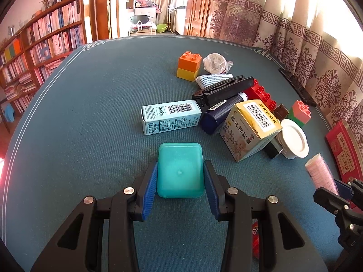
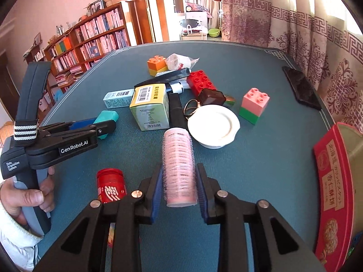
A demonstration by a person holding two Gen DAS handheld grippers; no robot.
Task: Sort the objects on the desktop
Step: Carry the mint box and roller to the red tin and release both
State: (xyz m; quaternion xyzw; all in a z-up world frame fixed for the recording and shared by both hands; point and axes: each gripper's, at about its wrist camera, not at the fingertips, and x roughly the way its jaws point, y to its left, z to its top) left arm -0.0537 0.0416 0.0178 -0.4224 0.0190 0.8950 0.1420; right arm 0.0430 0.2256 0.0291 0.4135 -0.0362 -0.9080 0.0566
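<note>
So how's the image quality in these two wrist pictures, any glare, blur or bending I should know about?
Left wrist view: sharp, strong fisheye bending of the table edge, black corners, sunlit curtains blown out, and a pinkish cast on the walls. Right wrist view: same bending and dark corners, with the bright doorway washed out; the pink hair roller is crisp, with no motion blur visible.

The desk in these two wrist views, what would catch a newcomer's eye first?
First, each hand-held gripper is clamped on something: the left hand-held gripper on a teal plastic box, the right hand-held gripper on a pink hair roller. Behind them, mid-table, lies a jumble of cartons, toy bricks and a white lid, with a red biscuit tin at the right edge.
</note>
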